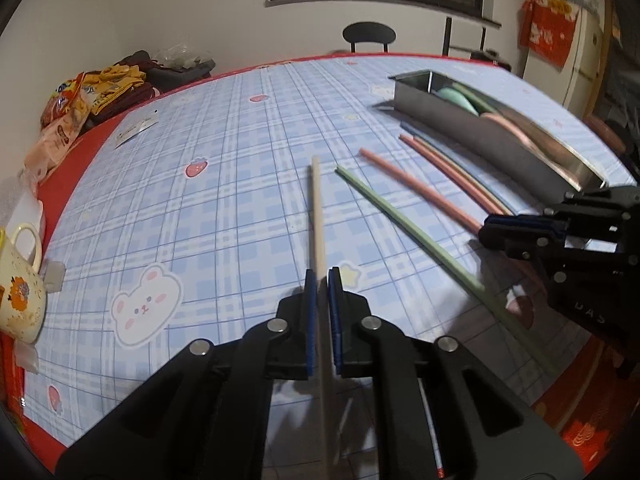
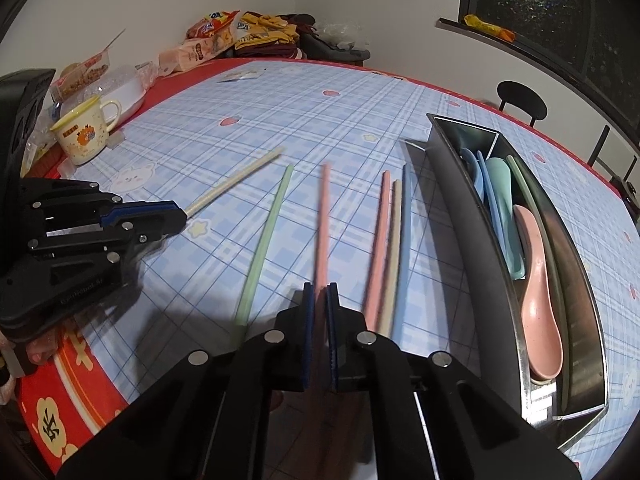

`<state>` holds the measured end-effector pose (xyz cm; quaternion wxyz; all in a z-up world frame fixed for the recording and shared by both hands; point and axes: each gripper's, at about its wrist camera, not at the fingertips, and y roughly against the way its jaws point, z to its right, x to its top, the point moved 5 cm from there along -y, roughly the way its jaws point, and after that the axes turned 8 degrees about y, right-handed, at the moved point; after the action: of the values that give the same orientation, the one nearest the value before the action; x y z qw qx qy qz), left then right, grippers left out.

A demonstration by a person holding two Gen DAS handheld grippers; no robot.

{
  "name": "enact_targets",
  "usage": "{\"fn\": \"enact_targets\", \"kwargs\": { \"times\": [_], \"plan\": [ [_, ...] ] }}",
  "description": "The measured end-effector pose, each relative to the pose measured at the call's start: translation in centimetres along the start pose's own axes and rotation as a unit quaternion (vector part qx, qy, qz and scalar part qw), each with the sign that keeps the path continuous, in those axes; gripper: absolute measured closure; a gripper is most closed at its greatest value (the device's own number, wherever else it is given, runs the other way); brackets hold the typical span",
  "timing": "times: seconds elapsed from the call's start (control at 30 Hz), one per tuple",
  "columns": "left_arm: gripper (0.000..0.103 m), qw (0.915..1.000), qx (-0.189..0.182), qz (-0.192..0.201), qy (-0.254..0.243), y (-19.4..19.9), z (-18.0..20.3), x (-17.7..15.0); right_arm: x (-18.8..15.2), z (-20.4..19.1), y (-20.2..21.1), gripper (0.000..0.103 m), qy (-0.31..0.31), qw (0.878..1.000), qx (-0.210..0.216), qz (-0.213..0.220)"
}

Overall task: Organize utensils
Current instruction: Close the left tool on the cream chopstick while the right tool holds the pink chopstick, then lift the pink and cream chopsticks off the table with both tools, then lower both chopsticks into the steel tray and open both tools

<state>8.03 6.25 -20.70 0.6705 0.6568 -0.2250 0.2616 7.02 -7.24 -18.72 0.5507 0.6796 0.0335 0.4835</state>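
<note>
Chopsticks are in both grips: a cream plastic chopstick [image 1: 317, 216] pinched in the closed left claw [image 1: 323, 280], a pink plastic chopstick [image 2: 322, 224] in the closed right claw [image 2: 320, 294]. A green chopstick [image 2: 264, 240] and three more [image 2: 390, 240] lie on the blue plaid table [image 2: 320, 120], beside the steel utensil tray [image 2: 472, 240] holding pastel spoons [image 2: 536, 264].

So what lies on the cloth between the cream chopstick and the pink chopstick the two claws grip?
One loose green chopstick lies between the cream chopstick and the pink chopstick; the right wrist view shows it best.
</note>
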Motion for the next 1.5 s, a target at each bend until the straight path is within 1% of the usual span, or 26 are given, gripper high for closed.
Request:
{"fn": "enact_targets", "kwargs": {
  "times": [0.03,0.23,0.43,0.53,0.6,0.73,0.77,0.83,0.87,0.93,1.03,1.1,1.2,1.33,1.43,1.47,1.5],
  "plan": [
    [0.093,0.9999,-0.009,0.003,0.006,0.2,-0.2,0.1,0.0,0.1,0.1,0.097,-0.002,1.0,0.001,0.003],
    [0.093,0.9992,-0.027,0.014,0.025,0.6,-0.8,0.2,0.0,0.6,0.8,0.097,-0.014,1.0,0.006,0.021],
    [0.093,0.9962,-0.059,0.008,0.064,0.7,-2.0,0.1,0.0,0.7,0.9,0.097,-0.016,1.0,0.008,0.023],
    [0.093,0.9946,-0.07,0.007,0.077,0.7,-2.3,0.0,0.0,0.9,1.1,0.097,-0.018,0.999,0.011,0.028],
    [0.093,0.9928,-0.077,0.004,0.092,0.7,-2.7,-0.1,0.1,1.0,1.3,0.097,-0.021,0.999,0.013,0.032],
    [0.093,0.9899,-0.08,-0.01,0.117,0.6,-3.6,0.1,0.0,1.4,1.9,0.097,-0.038,0.998,0.027,0.047],
    [0.093,0.9875,-0.086,-0.017,0.131,0.6,-3.9,0.2,0.0,1.5,2.0,0.097,-0.042,0.997,0.031,0.051],
    [0.093,0.9845,-0.093,-0.016,0.148,1.0,-4.1,0.3,0.0,1.9,2.4,0.097,-0.052,0.996,0.042,0.06],
    [0.093,0.9823,-0.099,-0.014,0.158,1.3,-4.2,0.5,0.0,2.2,2.8,0.097,-0.062,0.994,0.053,0.068],
    [0.093,0.975,-0.119,-0.012,0.187,2.0,-4.0,0.9,0.2,2.7,3.5,0.097,-0.076,0.991,0.069,0.082],
    [0.093,0.9657,-0.145,-0.005,0.215,2.9,-2.6,2.1,0.8,4.3,5.3,0.097,-0.104,0.982,0.11,0.113],
    [0.093,0.9581,-0.168,0.0,0.232,3.3,-1.0,3.2,1.3,5.5,6.3,0.097,-0.113,0.977,0.127,0.126],
    [0.093,0.949,-0.193,0.009,0.249,3.5,1.7,5.1,2.1,8.5,7.9,0.097,-0.112,0.975,0.119,0.148],
    [0.093,0.9395,-0.216,0.017,0.266,3.0,5.8,7.4,2.8,12.4,8.3,0.097,-0.117,0.976,0.094,0.158],
    [0.093,0.9267,-0.237,0.02,0.291,2.1,8.6,9.0,2.6,14.9,7.7,0.097,-0.127,0.976,0.08,0.159],
    [0.093,0.9233,-0.24,0.019,0.299,1.8,9.1,9.4,2.4,15.8,7.3,0.097,-0.134,0.974,0.083,0.16],
    [0.093,0.918,-0.245,0.016,0.311,1.2,9.9,9.9,2.2,16.4,6.9,0.097,-0.141,0.973,0.087,0.16]
  ]
}}
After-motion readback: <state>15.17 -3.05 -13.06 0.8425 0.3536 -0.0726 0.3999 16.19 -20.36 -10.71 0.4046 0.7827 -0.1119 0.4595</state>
